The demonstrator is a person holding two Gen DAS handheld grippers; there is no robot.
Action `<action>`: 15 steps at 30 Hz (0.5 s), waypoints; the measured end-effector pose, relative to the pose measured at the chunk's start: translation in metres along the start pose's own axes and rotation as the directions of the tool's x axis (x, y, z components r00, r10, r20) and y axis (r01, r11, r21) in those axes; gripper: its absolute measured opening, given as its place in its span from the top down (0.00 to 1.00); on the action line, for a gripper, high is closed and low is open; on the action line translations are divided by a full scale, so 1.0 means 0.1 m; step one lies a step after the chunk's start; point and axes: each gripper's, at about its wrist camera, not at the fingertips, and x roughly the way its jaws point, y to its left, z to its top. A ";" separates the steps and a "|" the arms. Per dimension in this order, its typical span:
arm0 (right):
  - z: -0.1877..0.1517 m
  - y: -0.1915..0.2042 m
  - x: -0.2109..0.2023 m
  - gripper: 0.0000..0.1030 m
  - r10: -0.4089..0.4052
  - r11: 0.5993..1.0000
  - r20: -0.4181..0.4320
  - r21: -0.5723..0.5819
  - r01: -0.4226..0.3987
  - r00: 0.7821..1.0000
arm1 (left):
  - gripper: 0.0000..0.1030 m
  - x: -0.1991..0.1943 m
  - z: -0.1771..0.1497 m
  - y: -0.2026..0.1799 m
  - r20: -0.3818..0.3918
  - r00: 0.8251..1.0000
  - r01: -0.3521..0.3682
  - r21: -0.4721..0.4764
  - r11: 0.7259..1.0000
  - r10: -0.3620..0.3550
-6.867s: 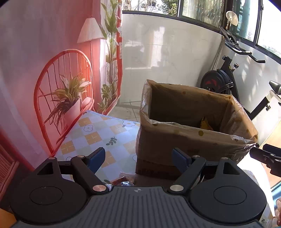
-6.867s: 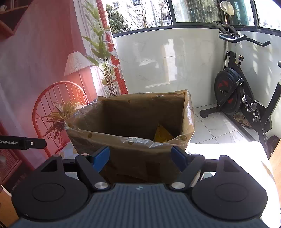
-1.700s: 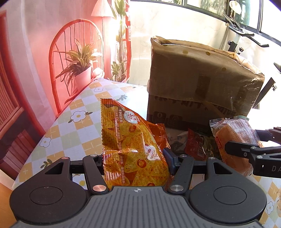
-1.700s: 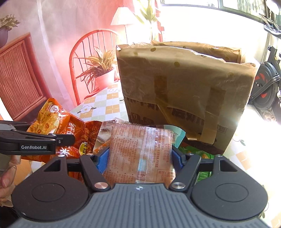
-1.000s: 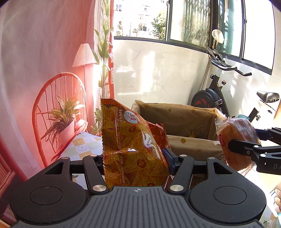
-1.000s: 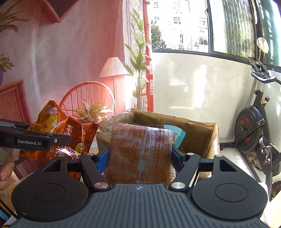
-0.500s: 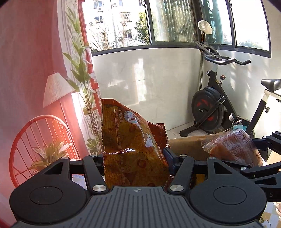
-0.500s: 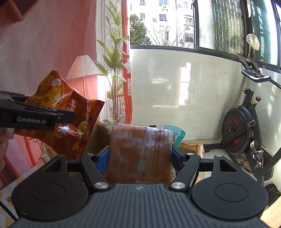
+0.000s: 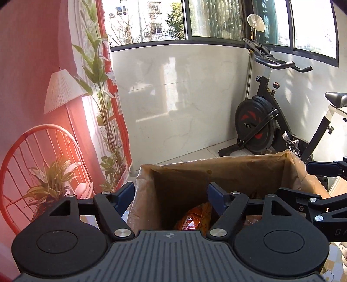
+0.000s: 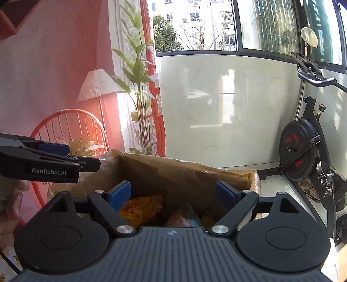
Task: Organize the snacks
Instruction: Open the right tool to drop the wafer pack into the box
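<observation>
Both views bright, daylight coming through windows (image 9: 216,19) at top, sky and buildings outside near blown out. We see sun patches on white wall (image 10: 216,104) and strong red-pink flare washing over curtain (image 9: 32,65) on left. Box interior (image 9: 184,195) sits in deep shadow, contents dim. Heavy fisheye bending at edges, dark vignette in corners. Focus sharp, we spot no motion blur.

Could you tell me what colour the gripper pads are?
Blue pads, clearest in the right wrist view.
</observation>
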 end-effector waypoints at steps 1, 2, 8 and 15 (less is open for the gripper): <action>0.01 0.02 -0.06 0.15 0.010 1.000 0.006 0.001 -0.010 1.000 | 0.26 -0.05 -0.01 0.03 0.003 1.000 0.007 -0.008 1.000 -0.007; 0.00 0.04 -0.12 0.15 0.017 1.000 0.010 0.001 -0.017 1.000 | 0.26 -0.12 -0.03 0.05 0.008 1.000 0.011 -0.017 1.000 -0.010; -0.17 0.15 -0.55 0.15 0.064 0.998 0.031 -0.015 -0.063 0.997 | 0.24 -0.61 -0.28 0.33 0.019 1.000 0.015 -0.101 0.995 -0.013; -0.55 0.18 -1.01 0.03 0.089 0.996 0.019 0.020 -0.090 0.996 | 0.22 -1.07 -0.90 0.61 -0.019 1.000 0.003 -0.193 0.981 -0.007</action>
